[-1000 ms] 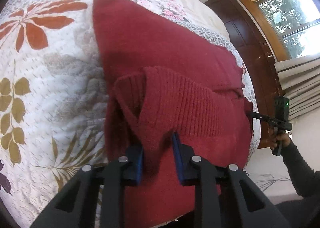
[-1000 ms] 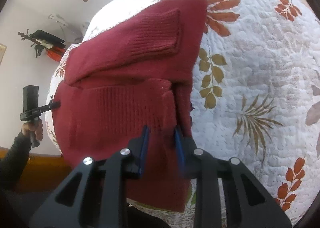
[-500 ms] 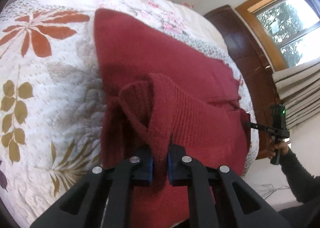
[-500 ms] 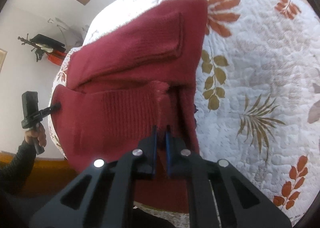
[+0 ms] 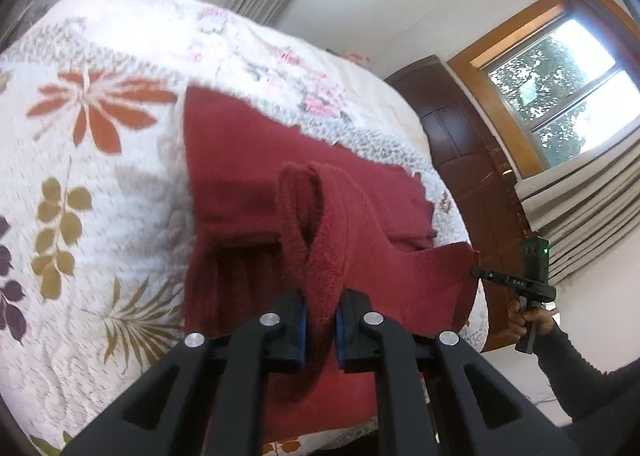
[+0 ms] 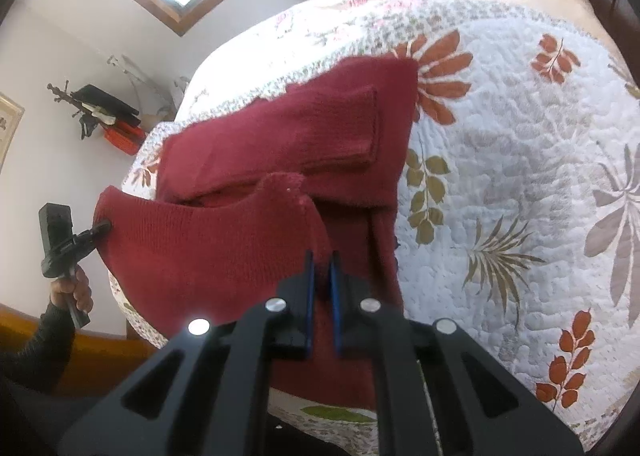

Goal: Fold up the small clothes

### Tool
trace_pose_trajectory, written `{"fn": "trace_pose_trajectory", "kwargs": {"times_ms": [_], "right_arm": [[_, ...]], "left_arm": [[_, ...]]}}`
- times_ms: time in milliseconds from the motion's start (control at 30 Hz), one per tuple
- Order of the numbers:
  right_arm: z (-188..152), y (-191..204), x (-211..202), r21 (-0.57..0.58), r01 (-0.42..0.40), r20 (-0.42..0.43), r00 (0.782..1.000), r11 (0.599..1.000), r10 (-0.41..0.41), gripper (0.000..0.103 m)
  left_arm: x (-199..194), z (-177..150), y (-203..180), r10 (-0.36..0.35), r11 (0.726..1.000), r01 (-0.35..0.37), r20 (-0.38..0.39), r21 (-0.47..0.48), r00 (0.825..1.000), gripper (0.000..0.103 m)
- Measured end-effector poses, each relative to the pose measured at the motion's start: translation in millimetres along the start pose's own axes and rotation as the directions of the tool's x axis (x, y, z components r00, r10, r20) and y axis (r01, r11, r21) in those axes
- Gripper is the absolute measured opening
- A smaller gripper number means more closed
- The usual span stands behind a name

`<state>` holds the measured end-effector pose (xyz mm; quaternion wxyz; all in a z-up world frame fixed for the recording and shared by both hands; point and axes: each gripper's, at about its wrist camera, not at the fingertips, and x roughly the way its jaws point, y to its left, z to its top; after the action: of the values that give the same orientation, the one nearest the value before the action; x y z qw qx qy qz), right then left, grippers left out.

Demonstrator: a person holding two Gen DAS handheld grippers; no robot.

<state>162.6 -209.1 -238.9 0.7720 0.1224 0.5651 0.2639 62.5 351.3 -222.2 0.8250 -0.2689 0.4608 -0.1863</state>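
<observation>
Sweater (image 5: 248, 160) in dark red knit lies on the quilted bed (image 5: 92, 176), its near edge raised by left tongs (image 5: 320, 316) and right tongs (image 6: 322, 292), both clamped on it. Only the right view shows a folded sleeve (image 6: 320, 128).

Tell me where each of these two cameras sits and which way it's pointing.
Left wrist: on the left gripper, facing along its jaws at the dark red knitted sweater on the floral quilted bedspread; the person's right hand and the right gripper show at right.
Right wrist: on the right gripper, facing the same sweater from the opposite corner; the left hand and the left gripper show at left.
Shared: sweater, bedspread, each other's gripper.
</observation>
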Motion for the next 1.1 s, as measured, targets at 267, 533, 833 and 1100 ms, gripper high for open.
{"fn": "trace_pose_trajectory", "kwargs": {"times_ms": [267, 533, 833, 1100], "right_arm": [[23, 16, -38, -0.02, -0.008, 0.099, 0.995, 1.0, 0.01, 0.006], [81, 16, -21, -0.024, 0.012, 0.109, 0.994, 1.0, -0.009, 0.006], [152, -5, 29, 0.043, 0.022, 0.055, 0.998, 0.999, -0.024, 0.006], [201, -10, 41, 0.056, 0.029, 0.055, 0.998, 0.998, -0.032, 0.006]], "left_arm": [[-38, 21, -21, -0.023, 0.998, 0.018, 0.087, 0.059, 0.996, 0.01], [-26, 74, -7, -0.034, 0.998, 0.027, 0.103, 0.063, 0.994, 0.01], [33, 143, 34, -0.026, 1.0, 0.026, 0.039, -0.006, 0.999, 0.01], [51, 200, 34, -0.051, 0.999, 0.05, 0.044, 0.008, 0.998, 0.01]]}}
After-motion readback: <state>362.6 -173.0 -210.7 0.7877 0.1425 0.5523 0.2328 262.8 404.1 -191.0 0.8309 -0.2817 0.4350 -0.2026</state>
